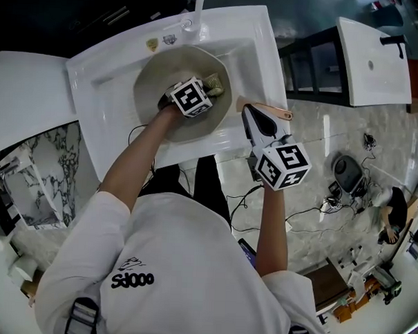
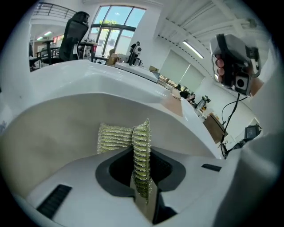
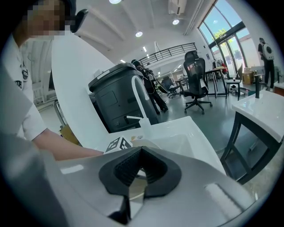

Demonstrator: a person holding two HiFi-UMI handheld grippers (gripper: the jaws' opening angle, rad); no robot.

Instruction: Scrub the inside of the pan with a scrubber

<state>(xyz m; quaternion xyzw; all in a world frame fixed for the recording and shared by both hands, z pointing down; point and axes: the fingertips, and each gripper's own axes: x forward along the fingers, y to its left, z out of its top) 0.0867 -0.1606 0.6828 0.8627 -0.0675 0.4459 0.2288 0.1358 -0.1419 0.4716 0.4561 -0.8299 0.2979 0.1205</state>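
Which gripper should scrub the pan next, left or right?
Left. The left gripper is shut on the greenish-gold mesh scrubber, inside the round beige pan in the white sink. The right gripper is shut on the pan's brown handle, probably steadying it.

Carrier: white sink (image 1: 109, 82), a basin sunk in a flat rim.
In the basin: round pale pan (image 1: 151, 91), directly under the left claw (image 1: 207, 88) and the scrubber (image 1: 214, 82) it pinches.
Over the right rim: the pan's handle (image 1: 270, 110), with the right claw (image 1: 245, 110) closed on its inner end.
Far rim, beyond the left claw: white tap (image 1: 197, 6), with two small stickers (image 1: 160, 42) just left of it.
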